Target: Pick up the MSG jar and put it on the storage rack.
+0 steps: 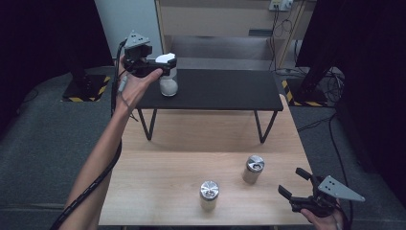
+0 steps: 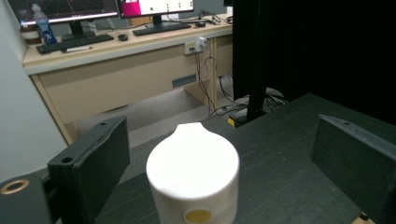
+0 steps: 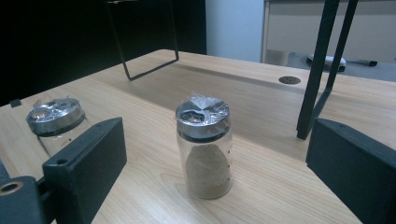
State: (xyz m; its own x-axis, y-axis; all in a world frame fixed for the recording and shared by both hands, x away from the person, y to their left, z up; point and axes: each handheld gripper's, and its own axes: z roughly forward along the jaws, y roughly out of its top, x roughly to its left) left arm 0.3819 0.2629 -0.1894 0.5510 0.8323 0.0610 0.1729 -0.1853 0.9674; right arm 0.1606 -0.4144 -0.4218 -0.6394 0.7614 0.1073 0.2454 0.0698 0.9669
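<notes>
A clear jar with a white cap (image 1: 168,79) stands at the left end of a black raised shelf (image 1: 225,88). My left gripper (image 1: 164,63) is level with the cap. In the left gripper view the white cap (image 2: 192,161) sits between the jaws of the left gripper (image 2: 219,158), which stand wide with a gap on both sides. Two glass jars with silver lids stand on the wooden table (image 1: 191,143): one (image 1: 253,168) to the right, one (image 1: 209,195) nearer the front. My right gripper (image 1: 293,182) is open near the front right corner, and points at the right jar (image 3: 204,149).
The shelf's black legs (image 1: 261,127) stand on the table behind the jars. In the right gripper view the second jar (image 3: 55,122) is at the left. A desk with monitors (image 2: 93,42) stands beyond the shelf. Dark floor and cables surround the table.
</notes>
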